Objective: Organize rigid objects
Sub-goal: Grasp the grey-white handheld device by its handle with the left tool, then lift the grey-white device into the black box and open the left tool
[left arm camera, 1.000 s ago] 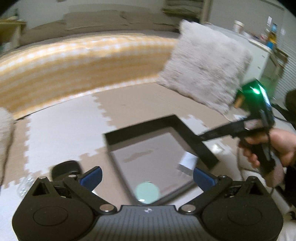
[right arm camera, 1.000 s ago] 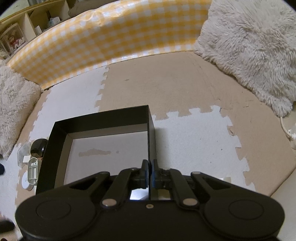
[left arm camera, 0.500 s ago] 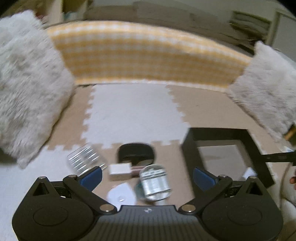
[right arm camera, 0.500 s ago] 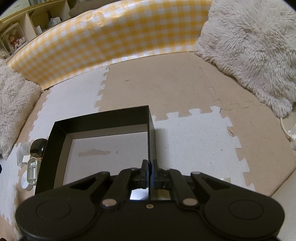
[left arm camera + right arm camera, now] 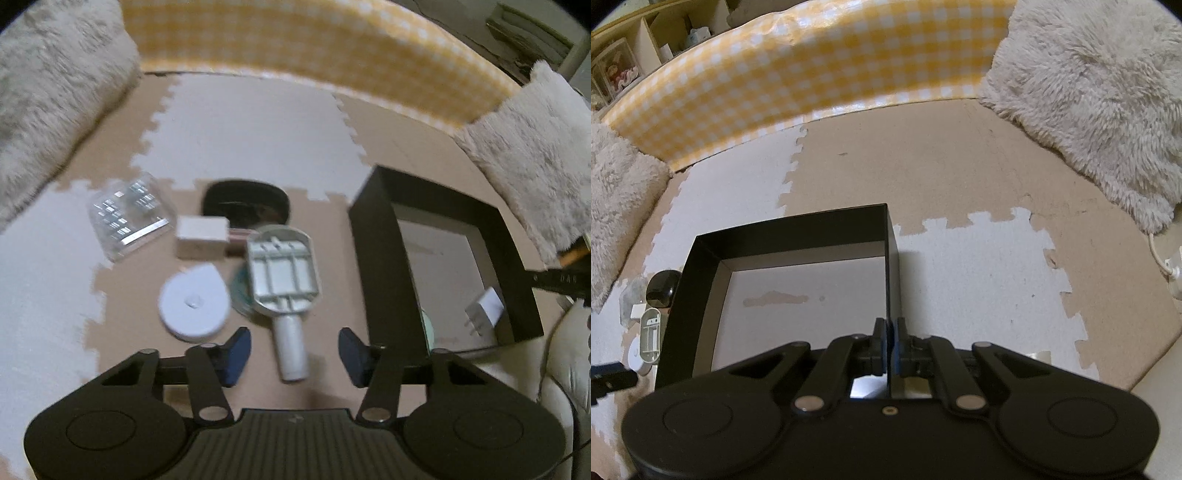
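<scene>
On the left of the foam mat lie a clear plastic case (image 5: 127, 218), a small white box (image 5: 201, 242), a black oval case (image 5: 245, 201) and a white round disc (image 5: 194, 304). The left gripper (image 5: 293, 352) has just been closing; its fingers straddle the handle of the white paddle-shaped tool (image 5: 284, 275) without pressing it. Right of these sits the black tray (image 5: 376, 251), holding a white plug (image 5: 484, 312). The right gripper (image 5: 889, 345) is clenched on the tray's right wall.
</scene>
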Demonstrator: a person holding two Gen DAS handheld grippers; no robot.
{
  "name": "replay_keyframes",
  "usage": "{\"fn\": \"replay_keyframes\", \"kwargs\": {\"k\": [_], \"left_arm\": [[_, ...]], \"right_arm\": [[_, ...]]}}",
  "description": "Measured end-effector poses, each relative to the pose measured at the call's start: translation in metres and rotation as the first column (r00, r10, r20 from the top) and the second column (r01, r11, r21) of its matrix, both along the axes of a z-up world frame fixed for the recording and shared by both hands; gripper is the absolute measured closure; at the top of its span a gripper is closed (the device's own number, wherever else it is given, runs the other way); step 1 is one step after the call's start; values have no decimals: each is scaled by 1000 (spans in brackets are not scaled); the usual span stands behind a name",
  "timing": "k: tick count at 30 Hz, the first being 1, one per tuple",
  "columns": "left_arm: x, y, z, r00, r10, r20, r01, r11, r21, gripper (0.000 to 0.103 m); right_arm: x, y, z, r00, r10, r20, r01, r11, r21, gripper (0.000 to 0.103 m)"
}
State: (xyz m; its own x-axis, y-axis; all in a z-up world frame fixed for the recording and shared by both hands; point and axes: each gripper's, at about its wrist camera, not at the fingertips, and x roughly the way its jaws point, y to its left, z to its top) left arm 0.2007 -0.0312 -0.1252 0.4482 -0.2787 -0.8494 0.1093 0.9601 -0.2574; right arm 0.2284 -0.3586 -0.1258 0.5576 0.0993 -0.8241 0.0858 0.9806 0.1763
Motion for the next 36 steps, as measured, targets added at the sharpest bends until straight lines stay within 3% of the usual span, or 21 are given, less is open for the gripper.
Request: {"fn": "replay_keyframes", "kwargs": {"k": [6,16,23,36], "left_arm": [[3,-9,-18,999,37,-10,-36,999,20,83],[16,-5,-31,993,120,-16,-121,992,-48,81],[14,-4,-29,993,117,-21,-119,989,-83,83],[3,-17,22,994,72,86,-51,972,-228,83]], "right_arm": [[0,-1,0,1000,1,0,-1,1000,-2,99],[0,0,0,1000,2,0,-2,1000,-3,99],[0,-1,0,1000,1,0,-1,1000,-1,99],[0,0,-1,1000,0,-1,0,1000,1,99]]}}
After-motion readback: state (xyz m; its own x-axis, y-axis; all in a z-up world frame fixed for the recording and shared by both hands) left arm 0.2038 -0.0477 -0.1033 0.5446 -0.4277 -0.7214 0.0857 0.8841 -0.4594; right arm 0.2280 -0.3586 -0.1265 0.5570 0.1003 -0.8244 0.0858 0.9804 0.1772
